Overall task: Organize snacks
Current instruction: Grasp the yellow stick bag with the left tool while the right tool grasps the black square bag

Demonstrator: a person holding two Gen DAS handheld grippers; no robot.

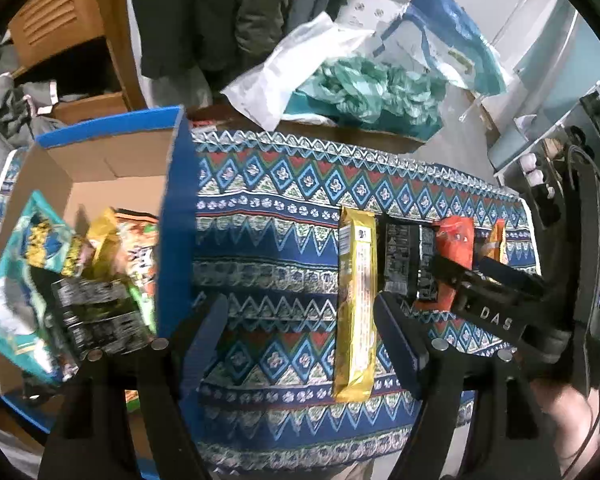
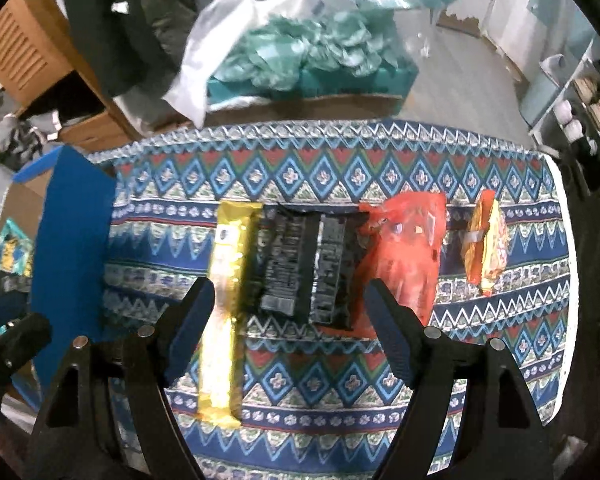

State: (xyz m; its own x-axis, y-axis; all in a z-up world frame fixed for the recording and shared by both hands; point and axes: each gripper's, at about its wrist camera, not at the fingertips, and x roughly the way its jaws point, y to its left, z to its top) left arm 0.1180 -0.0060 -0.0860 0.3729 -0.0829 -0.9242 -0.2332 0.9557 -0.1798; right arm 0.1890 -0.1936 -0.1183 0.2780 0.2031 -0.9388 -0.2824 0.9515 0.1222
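Note:
A long yellow snack pack [image 1: 356, 300] [image 2: 226, 308] lies on the patterned cloth [image 1: 280, 240] [image 2: 320, 368]. To its right lie a black packet [image 1: 408, 260] [image 2: 304, 268], a red packet [image 1: 456, 240] [image 2: 404, 256] and a small orange packet [image 1: 498, 240] [image 2: 485, 244]. A blue cardboard box [image 1: 178, 220] [image 2: 70, 248] at the left holds several snack packs [image 1: 96, 300]. My left gripper [image 1: 300, 320] is open and empty above the cloth between box and yellow pack. My right gripper [image 2: 290, 304] is open and empty over the black packet; it also shows in the left wrist view [image 1: 456, 268].
Behind the table sit a teal box with crumpled green plastic [image 1: 364, 92] [image 2: 308, 56] and a white bag [image 1: 300, 60]. A wooden cabinet [image 1: 60, 20] stands far left. A shelf with small bottles [image 1: 536, 168] [image 2: 572, 124] is at the right.

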